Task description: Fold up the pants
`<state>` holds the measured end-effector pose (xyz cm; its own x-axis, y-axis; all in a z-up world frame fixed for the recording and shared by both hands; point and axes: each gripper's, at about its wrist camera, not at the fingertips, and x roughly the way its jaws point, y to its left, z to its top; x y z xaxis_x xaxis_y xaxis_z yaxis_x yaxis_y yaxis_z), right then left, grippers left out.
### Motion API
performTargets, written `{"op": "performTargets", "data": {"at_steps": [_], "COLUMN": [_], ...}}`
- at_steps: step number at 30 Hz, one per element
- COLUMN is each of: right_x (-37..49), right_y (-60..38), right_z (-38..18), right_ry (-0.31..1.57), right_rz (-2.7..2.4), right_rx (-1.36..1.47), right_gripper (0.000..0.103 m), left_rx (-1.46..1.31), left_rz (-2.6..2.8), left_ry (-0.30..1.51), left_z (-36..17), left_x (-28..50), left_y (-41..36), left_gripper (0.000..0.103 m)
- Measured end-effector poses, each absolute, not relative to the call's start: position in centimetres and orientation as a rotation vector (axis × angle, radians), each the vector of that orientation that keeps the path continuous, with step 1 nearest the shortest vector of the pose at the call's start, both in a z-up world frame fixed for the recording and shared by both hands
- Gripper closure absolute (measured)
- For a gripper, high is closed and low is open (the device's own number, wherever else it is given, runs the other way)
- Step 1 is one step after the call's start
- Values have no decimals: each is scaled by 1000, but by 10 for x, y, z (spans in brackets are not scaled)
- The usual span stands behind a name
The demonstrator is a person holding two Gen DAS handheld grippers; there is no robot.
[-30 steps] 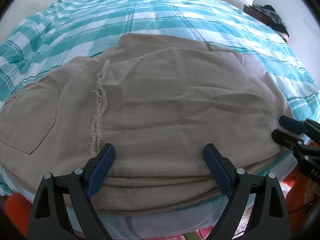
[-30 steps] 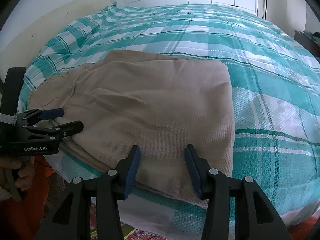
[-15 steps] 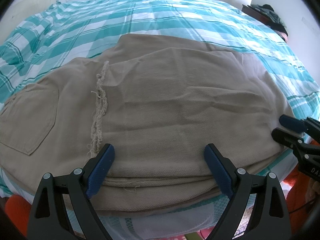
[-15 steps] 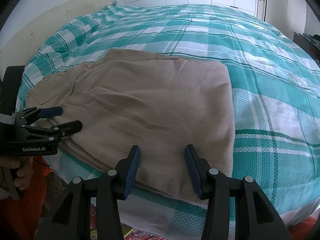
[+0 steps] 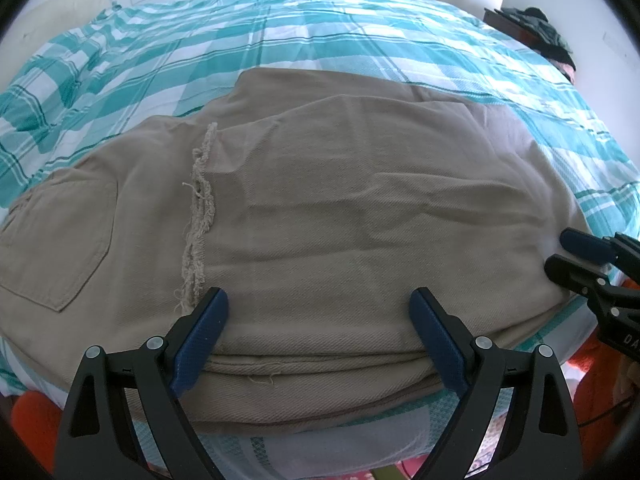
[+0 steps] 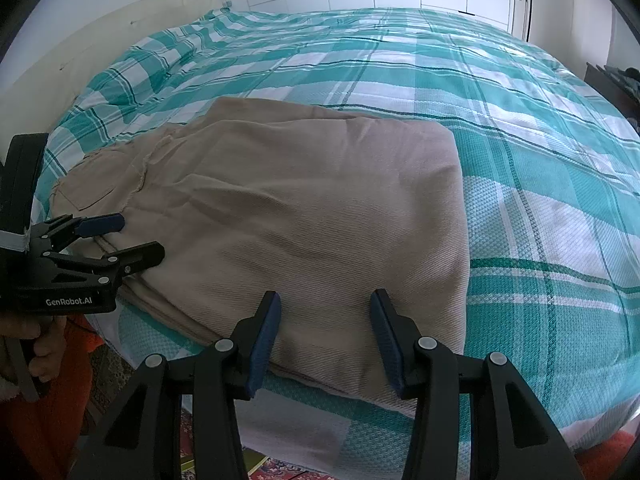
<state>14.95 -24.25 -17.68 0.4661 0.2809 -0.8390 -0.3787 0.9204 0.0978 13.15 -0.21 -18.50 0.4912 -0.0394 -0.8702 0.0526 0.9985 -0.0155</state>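
Pants (image 5: 340,208), beige twill, folded into a layered stack near the front edge of the bed, on the teal-and-white plaid bedspread (image 5: 320,32). Back pocket (image 5: 56,240) faces up at the stack's left end; a frayed hem (image 5: 198,216) lies across the top layer beside it. My left gripper (image 5: 318,334): fingers spread wide, hovering at the stack's near edge, holding nothing. My right gripper (image 6: 324,330): fingers spread, at the near edge toward the right fold, empty. Dark clothes (image 5: 540,28) sit on furniture at far right.
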Motion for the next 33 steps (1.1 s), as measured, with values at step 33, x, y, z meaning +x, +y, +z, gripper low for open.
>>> {"op": "performTargets", "data": {"at_steps": [33], "right_x": [149], "right_y": [-241], "right_z": [-174], "right_ry": [1016], "right_rz": [402], "right_rx": [-81], "right_gripper": [55], "left_rx": [-1103], "left_rz": [103], "left_ry": [866], "left_z": [-154], "left_x": [47], "left_y": [339], "left_gripper": [40]}}
